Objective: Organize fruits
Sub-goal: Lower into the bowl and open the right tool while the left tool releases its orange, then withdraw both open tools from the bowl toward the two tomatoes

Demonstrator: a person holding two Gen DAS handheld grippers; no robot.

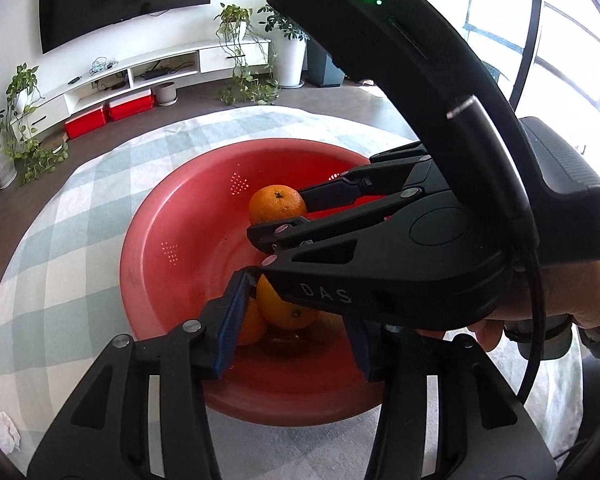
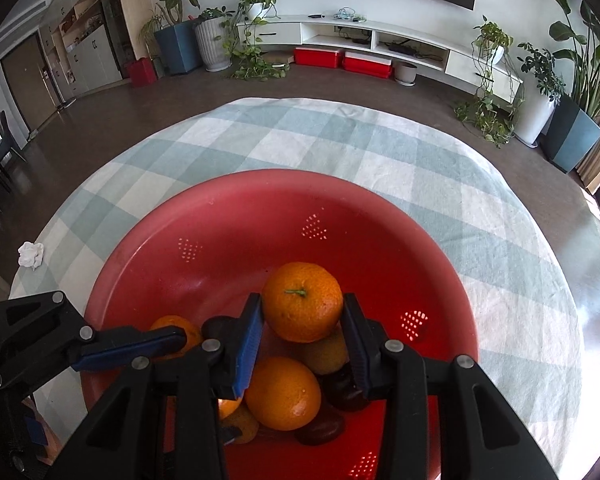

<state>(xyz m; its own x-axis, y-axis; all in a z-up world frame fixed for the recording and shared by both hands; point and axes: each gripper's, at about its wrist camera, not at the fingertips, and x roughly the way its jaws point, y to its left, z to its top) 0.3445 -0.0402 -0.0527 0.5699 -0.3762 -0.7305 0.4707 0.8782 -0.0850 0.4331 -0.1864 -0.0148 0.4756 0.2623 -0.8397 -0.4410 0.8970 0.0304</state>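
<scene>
A red perforated bowl (image 2: 228, 216) (image 1: 152, 248) stands on the checked cloth and holds oranges and some darker fruit. My right gripper (image 2: 302, 300) (image 1: 278, 216) is shut on an orange (image 2: 302, 306) (image 1: 276, 204), held above the pile. Below it lie another orange (image 2: 282, 394), a yellow-green fruit (image 2: 324, 356) and dark fruits (image 2: 344, 392). My left gripper (image 1: 296, 308) hangs low in the bowl, open, with an orange (image 1: 288, 308) between its pads but not pressed. The right gripper's body crosses over it and hides its right fingertip. One of its fingers (image 2: 132, 346) shows at the left beside an orange (image 2: 176, 328).
The round table wears a pale green and white checked cloth (image 2: 340, 140). A crumpled tissue (image 2: 30, 254) (image 1: 4, 432) lies near the table's left edge. A hand (image 1: 580, 292) holds the right gripper's handle. Floor, a low white cabinet and potted plants lie beyond.
</scene>
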